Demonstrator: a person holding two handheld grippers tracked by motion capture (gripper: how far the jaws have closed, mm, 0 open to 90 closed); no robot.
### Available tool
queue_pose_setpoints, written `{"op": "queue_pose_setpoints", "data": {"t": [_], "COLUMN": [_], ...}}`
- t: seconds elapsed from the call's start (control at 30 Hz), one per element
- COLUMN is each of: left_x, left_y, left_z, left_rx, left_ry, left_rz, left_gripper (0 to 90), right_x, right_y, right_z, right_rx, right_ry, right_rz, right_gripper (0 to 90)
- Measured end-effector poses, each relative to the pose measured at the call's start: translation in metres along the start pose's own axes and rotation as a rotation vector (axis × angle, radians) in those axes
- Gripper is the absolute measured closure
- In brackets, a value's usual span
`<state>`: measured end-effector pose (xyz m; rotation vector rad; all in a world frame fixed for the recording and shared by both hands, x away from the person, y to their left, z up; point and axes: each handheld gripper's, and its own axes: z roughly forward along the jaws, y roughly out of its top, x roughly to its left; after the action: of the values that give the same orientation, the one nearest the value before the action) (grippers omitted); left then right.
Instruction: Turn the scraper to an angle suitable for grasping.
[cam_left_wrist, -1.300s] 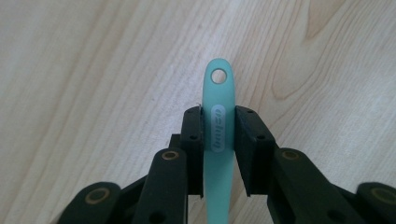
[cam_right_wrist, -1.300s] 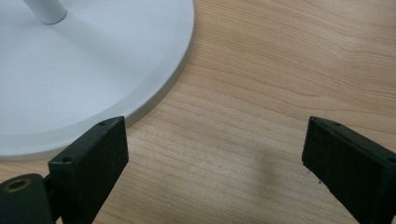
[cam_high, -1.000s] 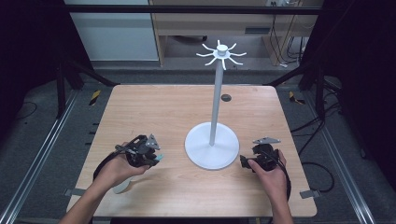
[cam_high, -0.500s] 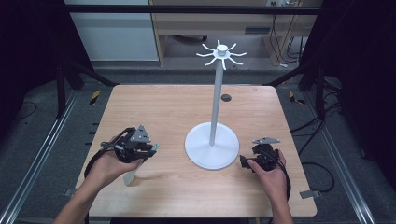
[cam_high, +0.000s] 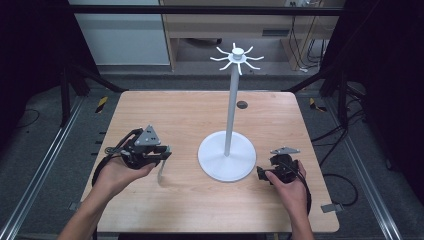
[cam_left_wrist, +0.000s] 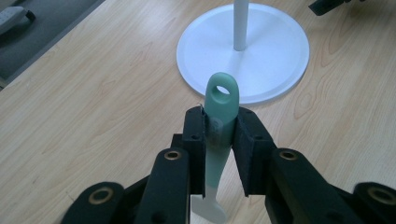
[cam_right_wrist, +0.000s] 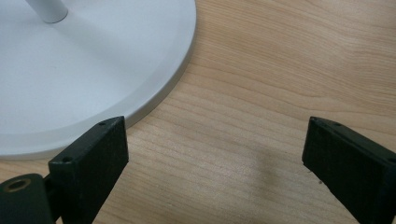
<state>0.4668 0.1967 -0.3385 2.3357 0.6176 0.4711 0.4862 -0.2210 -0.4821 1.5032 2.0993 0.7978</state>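
my left tongs (cam_high: 162, 151) now lift the green spatula (cam_left_wrist: 219, 121) off the counter (cam_high: 190, 115), blade hanging down.

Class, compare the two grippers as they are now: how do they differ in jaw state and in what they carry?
The left gripper has its jaws shut on the green utensil handle; the right gripper has its jaws wide apart with nothing between them. The left gripper is raised off the table; the right sits low beside the white stand base. Both are hand-held with black jaws.

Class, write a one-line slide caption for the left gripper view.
Left gripper shut on a pale green utensil handle, facing the white stand base.
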Motion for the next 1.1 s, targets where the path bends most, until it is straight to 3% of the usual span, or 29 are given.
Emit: {"op": "queue_pose_setpoints", "data": {"t": [0.57, 1.1], "left_x": [0.003, 0.015], "left_y": [0.004, 0.033], "left_z": [-0.002, -0.025], "left_rx": [-0.051, -0.189], "left_ry": [0.010, 0.052], "left_rz": [-0.037, -0.090], "left_gripper": [82.6, 82.7], "right_x": [0.001, 0.000], "right_y": [0.000, 0.000], "right_z": [0.000, 0.000], "right_rx": [0.004, 0.000], "right_ry": [0.000, 0.000], "right_rz": [0.002, 0.000], "right_gripper": [7.3, 7.3]}}
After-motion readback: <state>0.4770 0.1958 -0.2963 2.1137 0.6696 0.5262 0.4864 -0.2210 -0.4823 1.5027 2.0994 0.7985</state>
